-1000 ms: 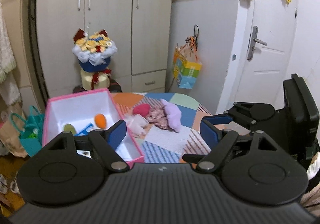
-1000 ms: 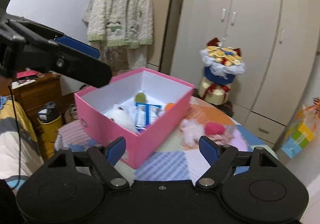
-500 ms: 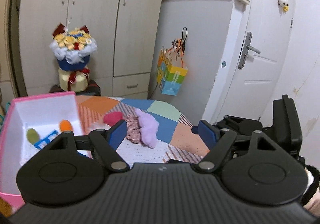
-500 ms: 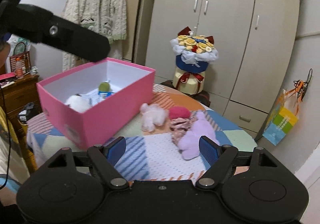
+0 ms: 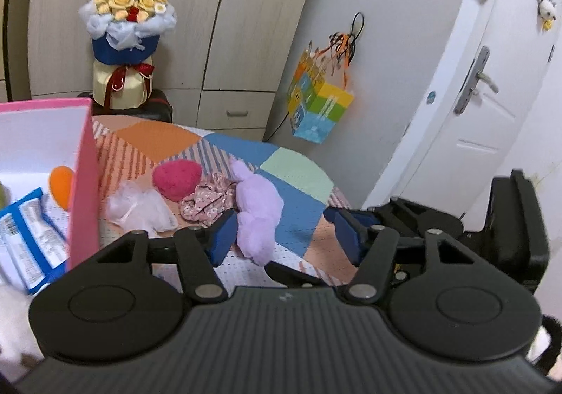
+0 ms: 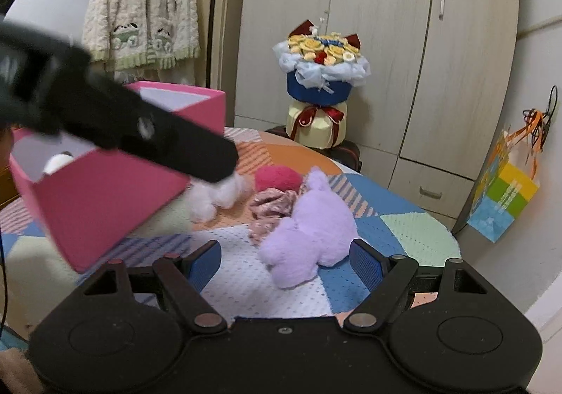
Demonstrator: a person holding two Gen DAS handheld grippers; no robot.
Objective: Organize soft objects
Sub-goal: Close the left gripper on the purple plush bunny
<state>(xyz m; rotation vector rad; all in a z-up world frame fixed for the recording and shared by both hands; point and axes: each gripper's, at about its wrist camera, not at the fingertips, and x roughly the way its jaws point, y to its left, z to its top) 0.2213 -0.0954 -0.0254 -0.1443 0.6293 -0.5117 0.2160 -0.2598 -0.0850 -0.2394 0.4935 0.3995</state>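
Over on the left sits the pink box (image 5: 84,183), its white inside holding an orange ball (image 5: 60,185) and blue-and-white packets (image 5: 33,228); a white fluffy thing (image 6: 58,160) peeks over its rim in the right wrist view. Just beside the box, on the patchwork tablecloth (image 5: 298,176), lies a white fluffy toy (image 5: 138,209), then a pink round plush (image 5: 177,178), a floral scrunchie (image 5: 207,199) touching it, and a lilac plush toy (image 5: 258,209) stretched alongside the scrunchie.

The left gripper (image 5: 281,234) hovers low over the cloth with its jaws half spread; they have just been closing, and nothing is pinched between them, though the lilac toy's lower end shows in the gap. The right gripper (image 6: 284,262) hangs near the same toy, jaws spread wide and empty, the plush lying just ahead of its blue pads.

Behind the table stands a flower bouquet (image 6: 321,77) before the wardrobe (image 6: 386,25), and further right a colourful gift bag (image 5: 318,105) hangs on the wall near the white door (image 5: 491,95).
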